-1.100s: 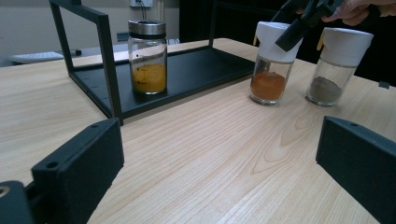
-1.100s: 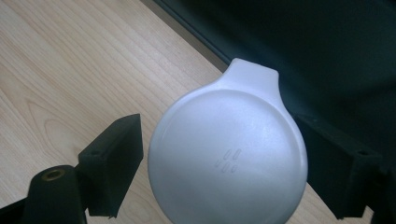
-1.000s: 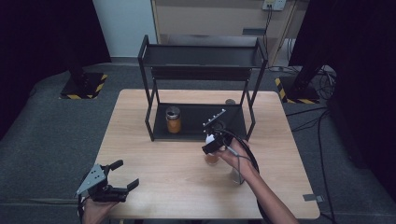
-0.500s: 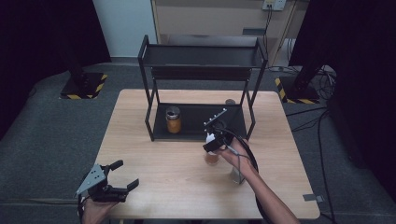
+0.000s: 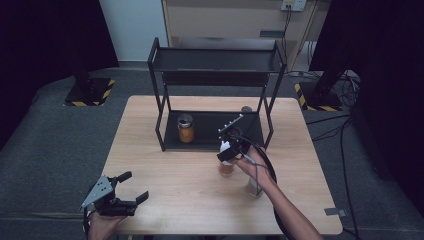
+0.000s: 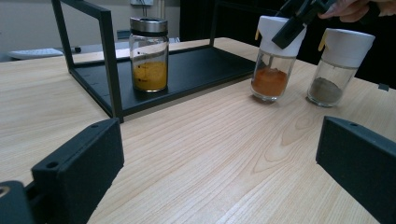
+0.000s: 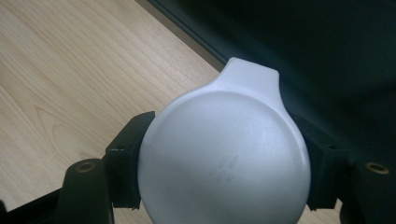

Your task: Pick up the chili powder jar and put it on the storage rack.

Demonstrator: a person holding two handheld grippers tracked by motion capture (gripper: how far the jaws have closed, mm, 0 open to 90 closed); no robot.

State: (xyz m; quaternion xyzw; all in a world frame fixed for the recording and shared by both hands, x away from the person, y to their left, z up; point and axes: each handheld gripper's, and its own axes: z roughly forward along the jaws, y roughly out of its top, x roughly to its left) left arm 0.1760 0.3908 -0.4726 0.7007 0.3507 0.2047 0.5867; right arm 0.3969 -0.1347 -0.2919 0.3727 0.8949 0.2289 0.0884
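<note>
A glass jar of orange spice (image 5: 226, 168) with a white lid (image 7: 224, 158) stands on the wooden table (image 5: 165, 170) just in front of the black rack (image 5: 215, 75). My right gripper (image 5: 225, 153) comes down on it from above and is shut on the lid, one black pad (image 7: 128, 161) pressed to each side. From the left gripper view the same orange spice jar (image 6: 273, 70) rests on the table with the jaw across its lid. My left gripper (image 5: 136, 186) sits low at the table's near left corner, open (image 6: 222, 135) with nothing between its jaws.
A jar of grey spice (image 5: 254, 187) with a white lid stands just right of the orange one, under my right forearm. A steel-capped jar of yellow spice (image 5: 185, 128) stands on the rack's lower shelf. The rack's top shelf is bare.
The right gripper has edged slightly left over the orange jar. The left gripper has kept still.
</note>
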